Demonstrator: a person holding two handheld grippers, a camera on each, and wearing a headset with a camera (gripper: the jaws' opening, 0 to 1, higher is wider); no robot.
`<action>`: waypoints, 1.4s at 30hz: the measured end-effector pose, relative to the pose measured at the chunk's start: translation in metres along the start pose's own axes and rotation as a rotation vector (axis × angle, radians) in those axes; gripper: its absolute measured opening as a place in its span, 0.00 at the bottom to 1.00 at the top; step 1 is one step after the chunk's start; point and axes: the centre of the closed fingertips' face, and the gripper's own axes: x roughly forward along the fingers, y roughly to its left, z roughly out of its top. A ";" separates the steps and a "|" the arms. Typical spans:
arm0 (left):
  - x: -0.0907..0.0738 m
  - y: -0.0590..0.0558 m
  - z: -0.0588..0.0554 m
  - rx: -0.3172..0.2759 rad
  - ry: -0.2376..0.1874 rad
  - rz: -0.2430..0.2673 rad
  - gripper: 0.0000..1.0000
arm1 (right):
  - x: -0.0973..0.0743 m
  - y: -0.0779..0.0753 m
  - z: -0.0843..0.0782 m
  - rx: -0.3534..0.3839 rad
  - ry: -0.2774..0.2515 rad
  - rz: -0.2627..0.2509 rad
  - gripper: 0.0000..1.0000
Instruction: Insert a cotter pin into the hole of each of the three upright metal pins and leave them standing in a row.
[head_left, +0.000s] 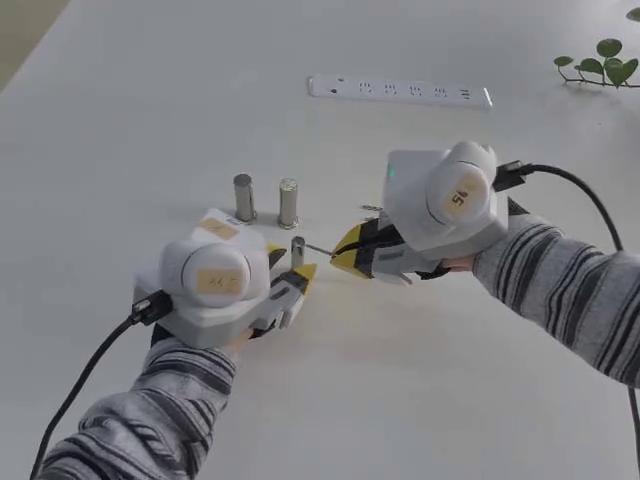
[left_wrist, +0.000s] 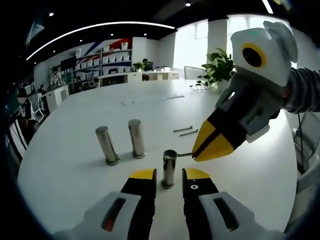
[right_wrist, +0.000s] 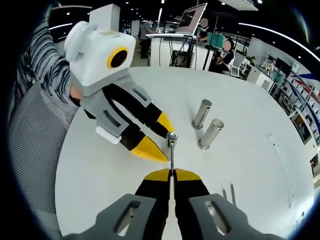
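- Head view: your left gripper (head_left: 290, 262) brackets the nearest metal pin (head_left: 297, 250), which stands upright on the table (head_left: 150, 100). Your right gripper (head_left: 346, 252) comes in from the right, clenched on a cotter pin (head_left: 320, 248) whose free tip reaches the metal pin's upper end. The second pin (head_left: 244, 197) and third pin (head_left: 288, 203) stand side by side, just far-left of it, both bare.
- Left gripper view: your jaws flank the metal pin closely, with a sliver of table showing on each side. I cannot tell whether they clamp it or only guard it. The cotter pin's tip touches the metal pin just under its top. The hole is too small to make out.
- Right gripper view: your jaws are pressed together on the cotter pin, which runs straight ahead to the metal pin's top.
- Step, as judged: the first of three insertions, with the tip at or just inside the hole.
- Next move calls for a straight push along the cotter pin's own line while the left side keeps the metal pin from tipping or turning.
- Storage: the spare cotter pins (left_wrist: 183, 131) lie loose on the bare table, to the far right of the work.
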 end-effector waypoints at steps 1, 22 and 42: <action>0.001 0.000 -0.001 -0.013 0.003 -0.001 0.16 | 0.000 0.000 0.000 0.000 -0.001 0.002 0.00; 0.006 0.001 -0.007 -0.039 0.021 0.026 0.06 | 0.001 -0.002 0.006 -0.123 0.053 0.002 0.00; 0.008 0.000 -0.007 0.017 0.014 0.036 0.05 | 0.006 -0.003 0.019 -0.220 0.079 0.010 0.00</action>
